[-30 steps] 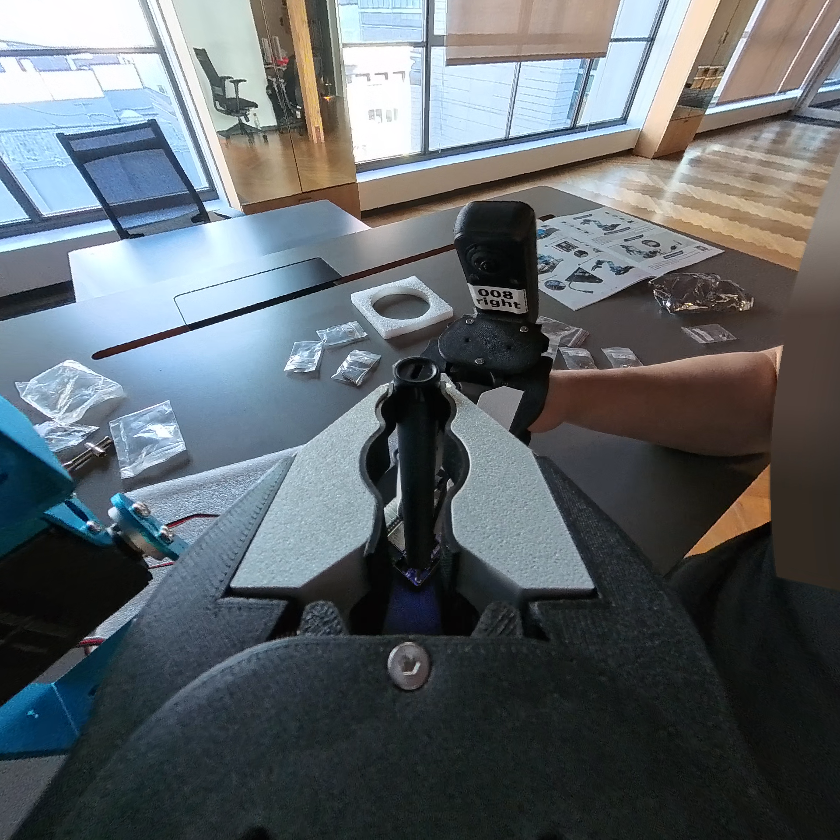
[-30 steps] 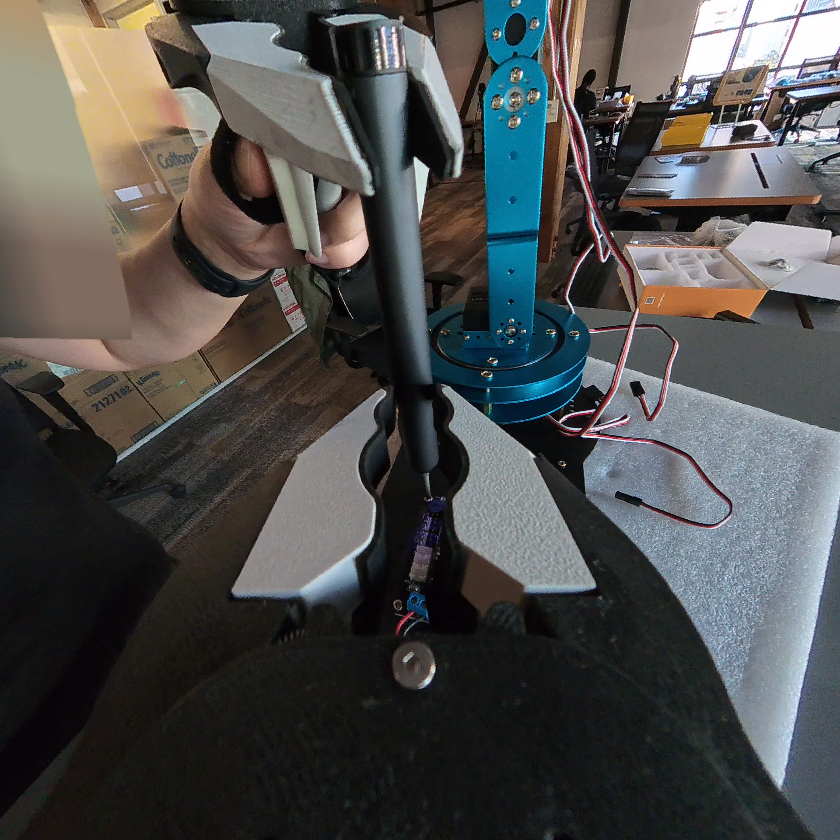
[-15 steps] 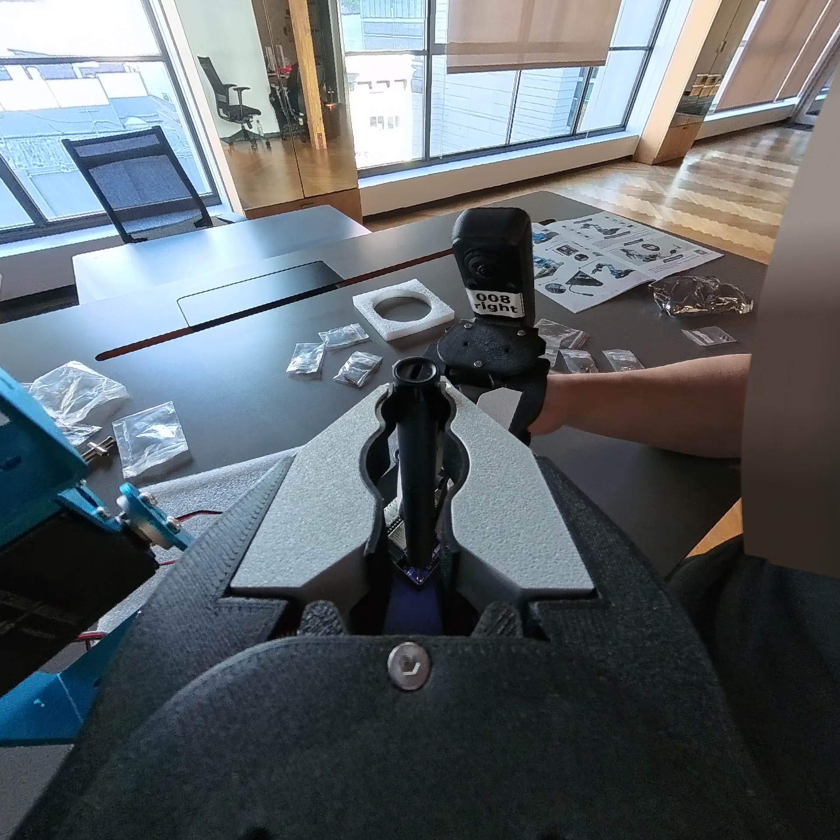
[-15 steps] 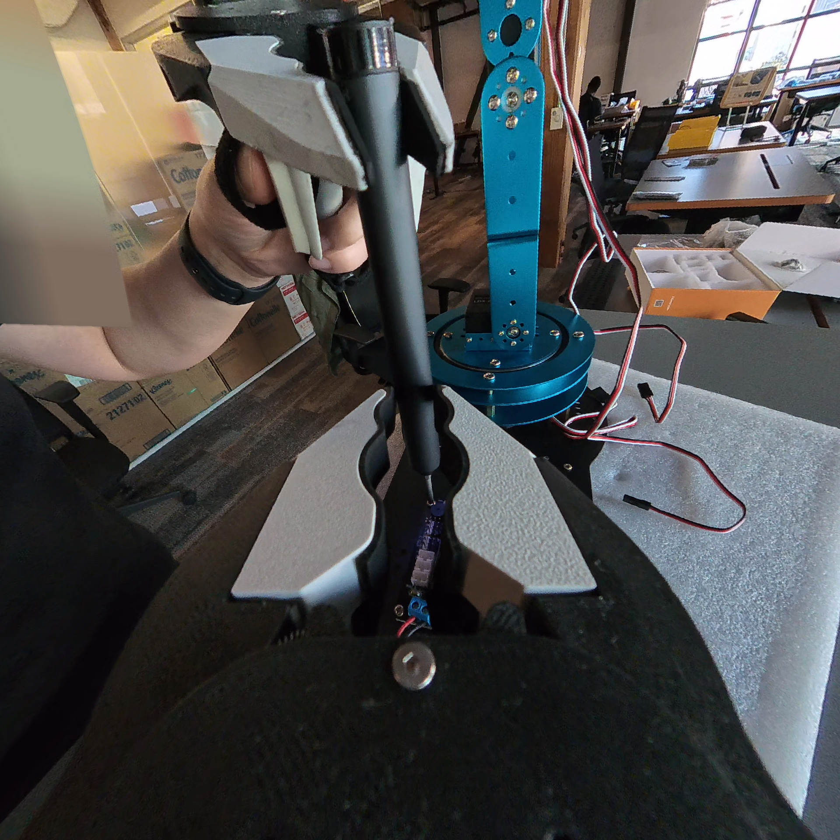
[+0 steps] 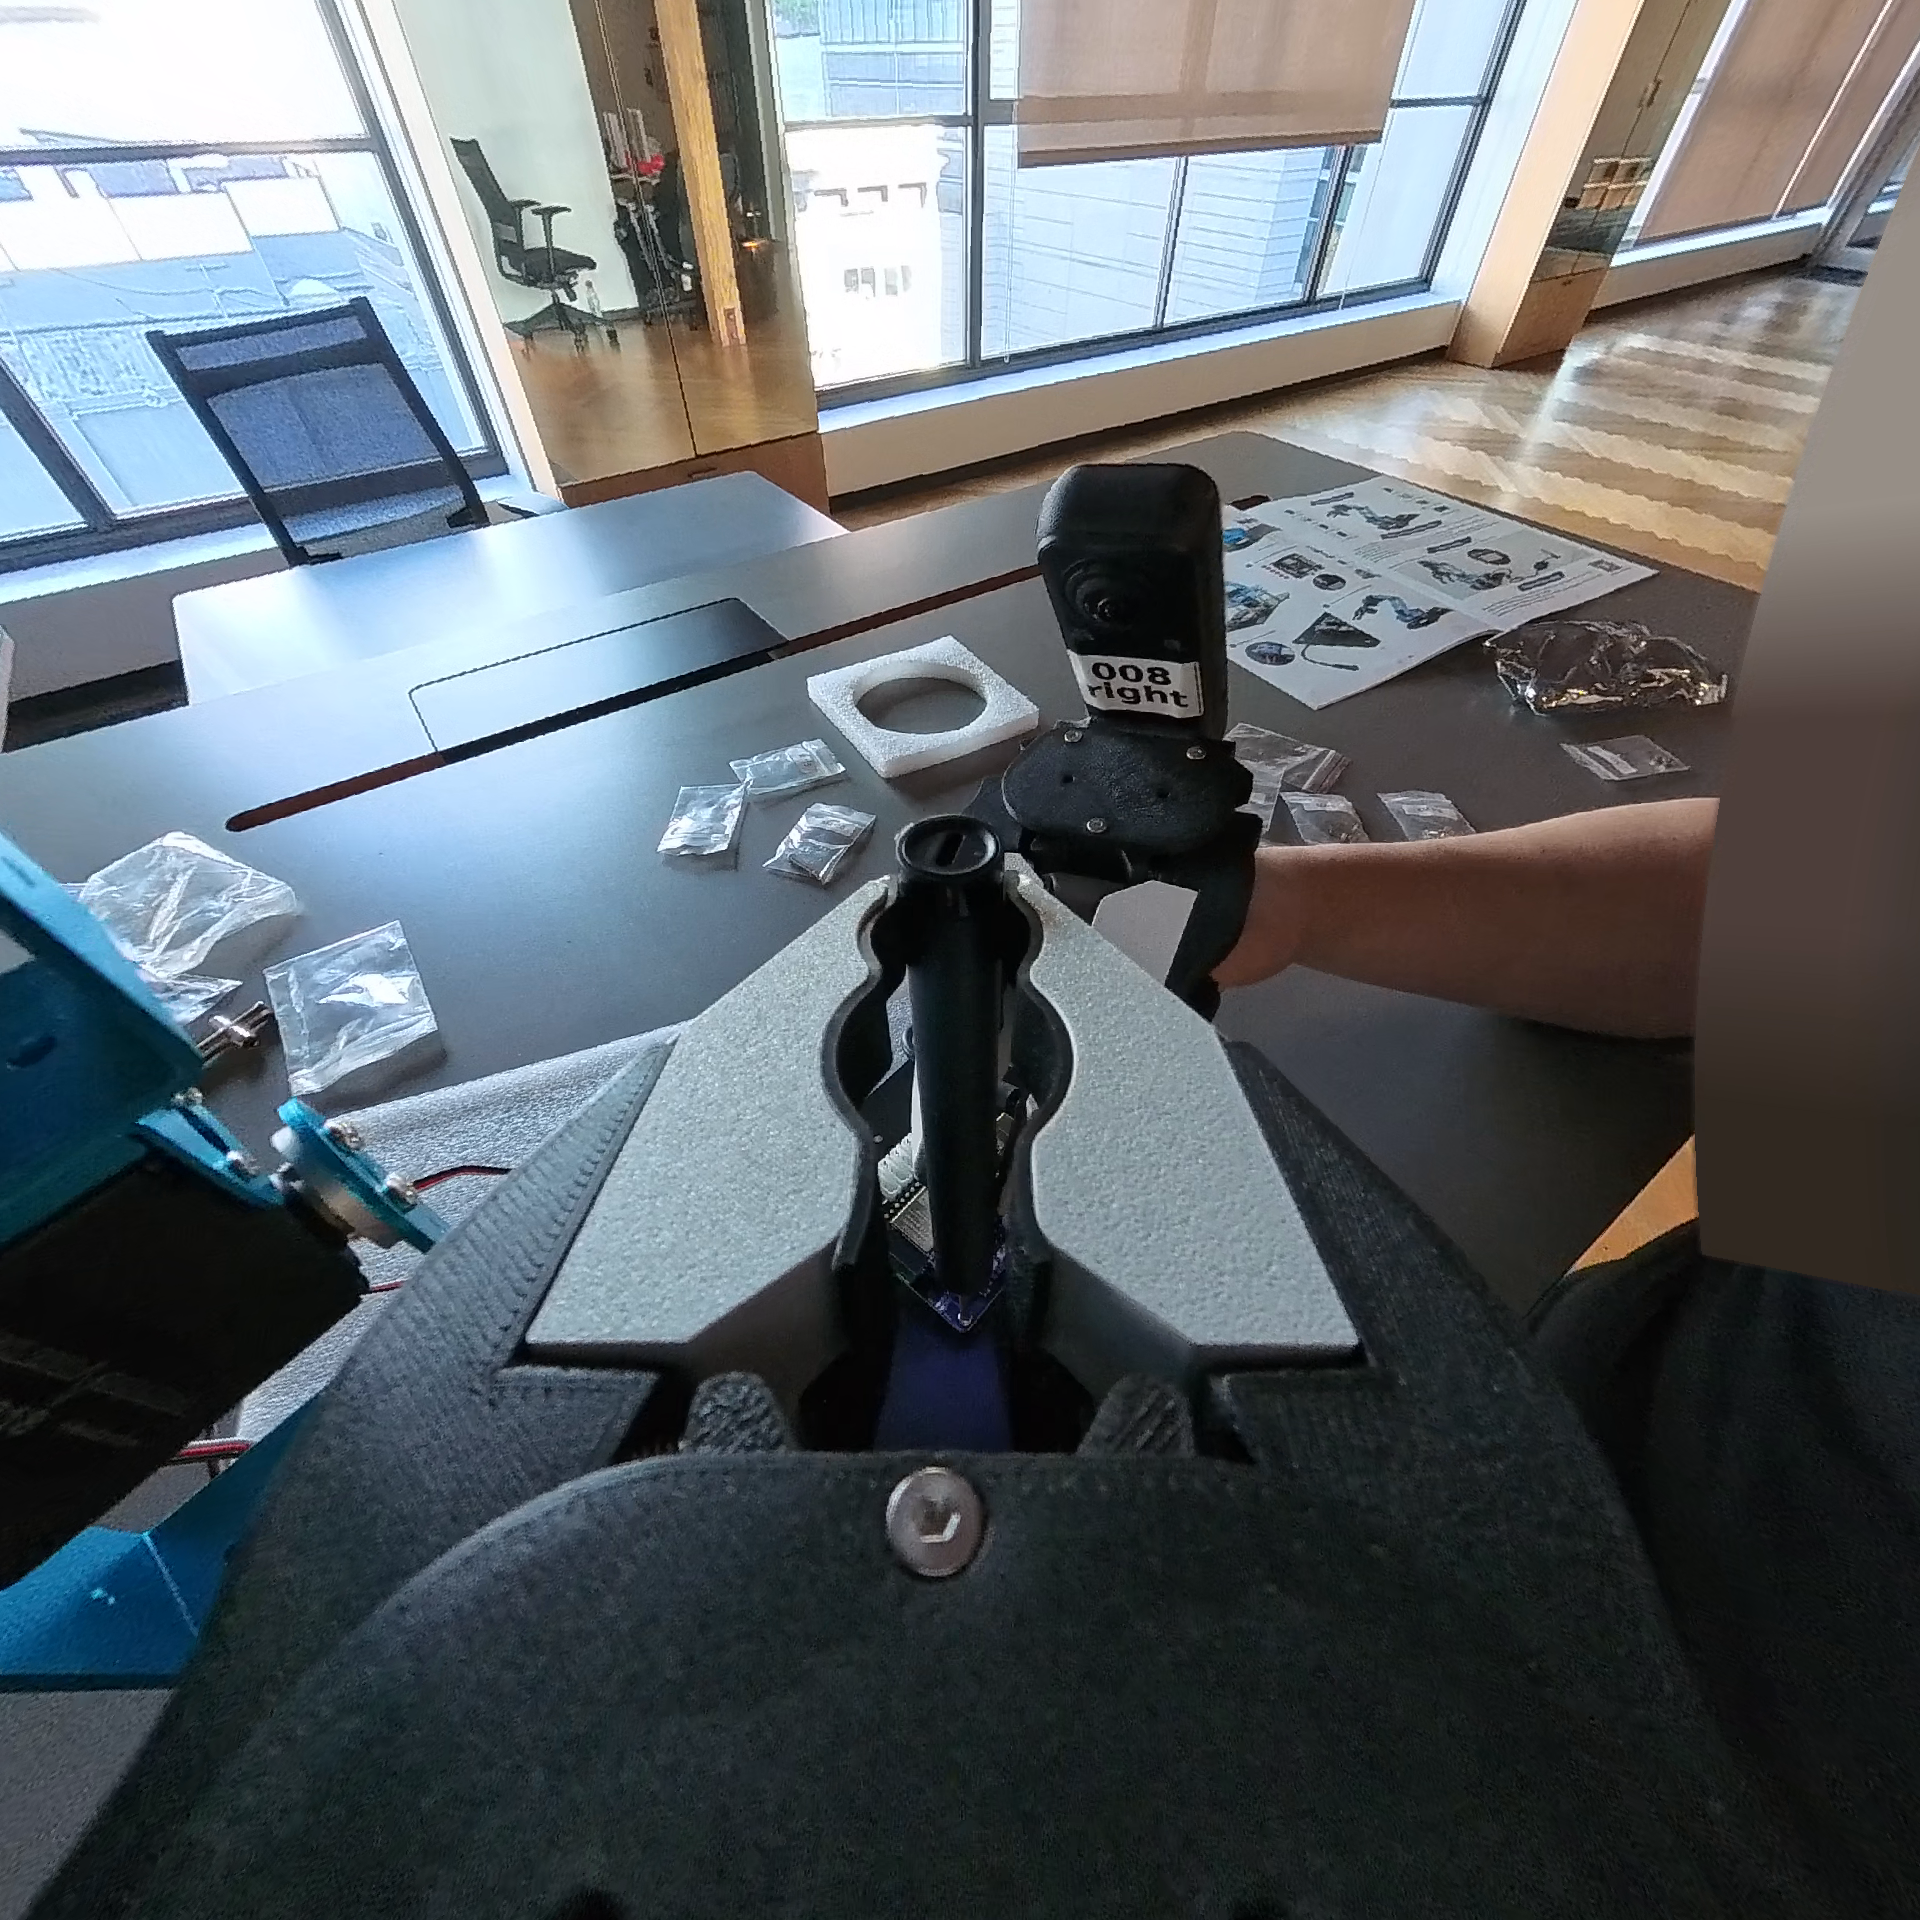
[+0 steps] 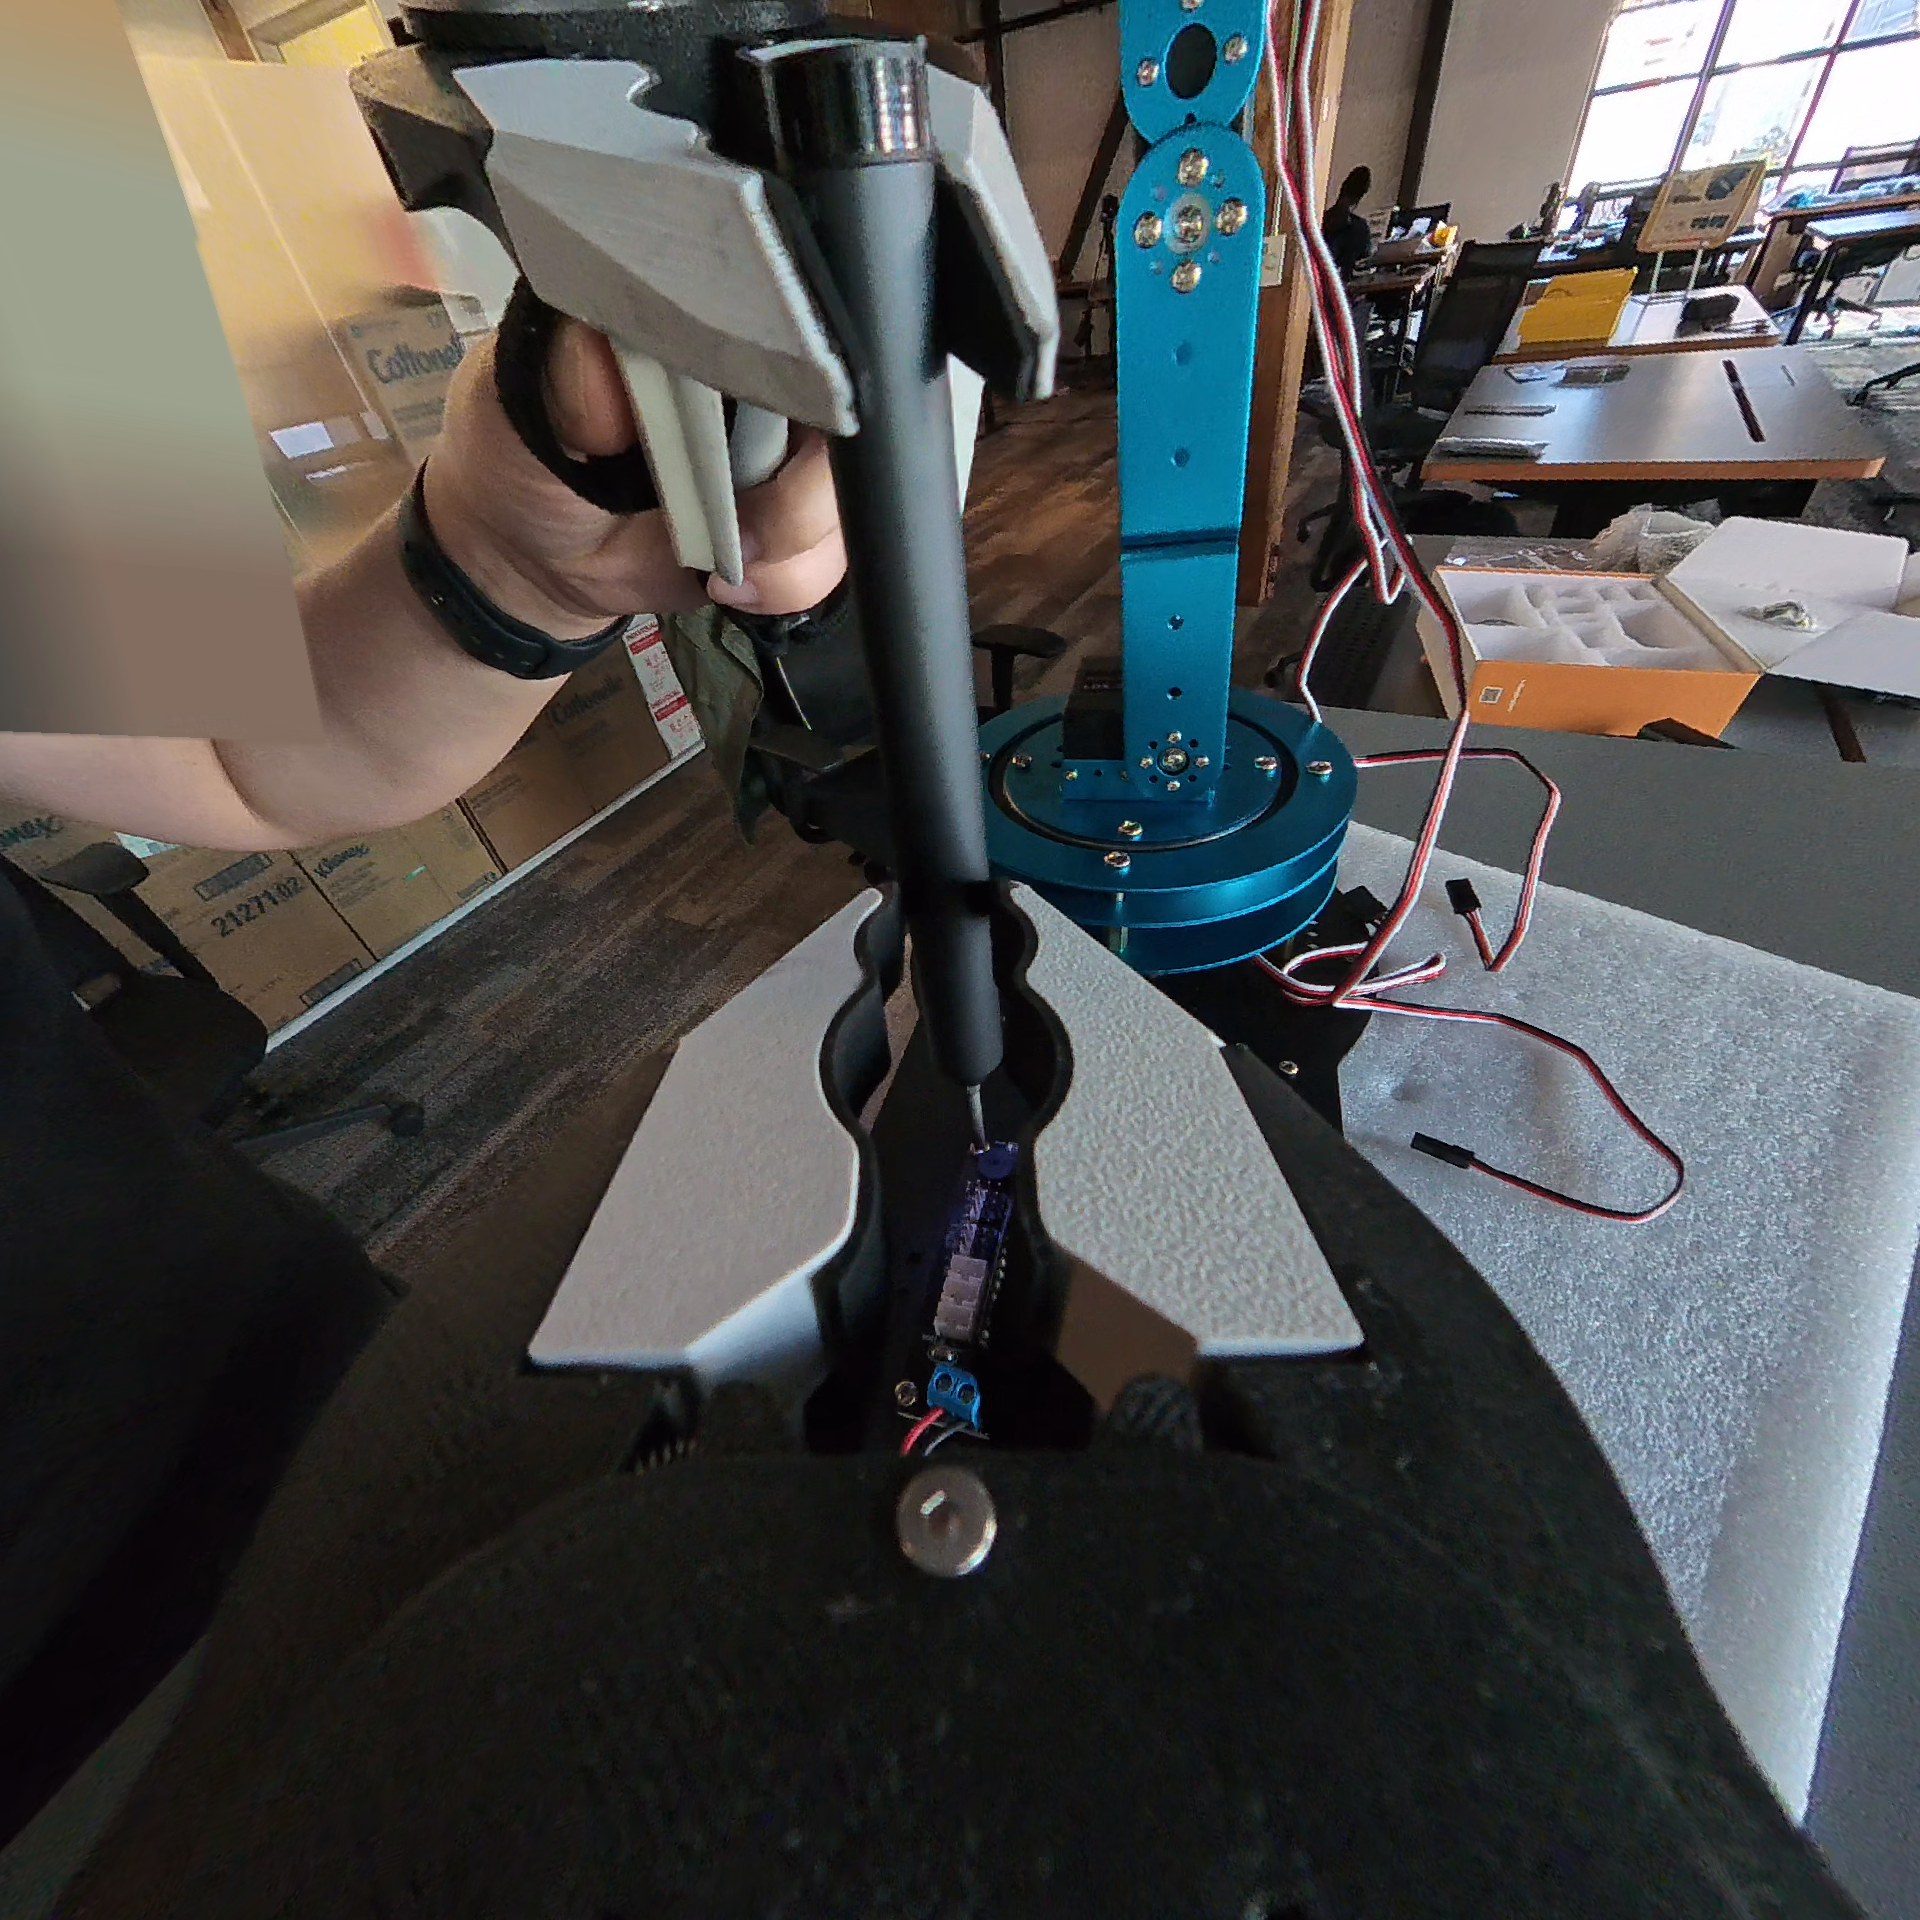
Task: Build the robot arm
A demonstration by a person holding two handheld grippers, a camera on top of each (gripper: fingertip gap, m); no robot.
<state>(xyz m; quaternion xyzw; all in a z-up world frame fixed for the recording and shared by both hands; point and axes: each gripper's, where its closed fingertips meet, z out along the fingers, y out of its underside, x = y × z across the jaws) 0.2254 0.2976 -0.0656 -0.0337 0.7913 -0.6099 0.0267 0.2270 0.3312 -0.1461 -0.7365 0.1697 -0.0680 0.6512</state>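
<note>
Left gripper (image 5: 951,925) had its grey fingers (image 5: 727,1132) clamped on a slim black cylindrical electric screwdriver (image 5: 954,1060), gripping it near the top end. In the right wrist view the same gripper (image 6: 883,208) sat at the top of frame, a hand (image 6: 582,520) on its handle, with the screwdriver (image 6: 914,582) running down from it, slightly tilted.

Right gripper (image 6: 951,997) was closed around a narrow purple circuit board with a blue screw terminal (image 6: 961,1278), held edge-on between its grey fingers (image 6: 1174,1195). The screwdriver's thin metal bit (image 6: 977,1117) came down onto the far end of the board (actual contact point too small to confirm). In the left wrist view the board (image 5: 951,1299) showed only as a purple corner below the screwdriver tip. The right gripper's body (image 5: 1127,790) stood just behind, black camera on top.

Around: blue anodised metal robot arm on a round turntable base (image 6: 1174,790) just beyond the right gripper, with red-white-black servo wires (image 6: 1455,935) trailing onto a white foam sheet (image 6: 1662,1247). Dark grey table (image 5: 540,894) held several small clear plastic bags (image 5: 348,1003), a white square foam piece with a round hole (image 5: 920,696) and a printed instruction sheet (image 5: 1403,582). An orange-sided open box with a white foam insert (image 6: 1600,644) stood farther off on the right.
</note>
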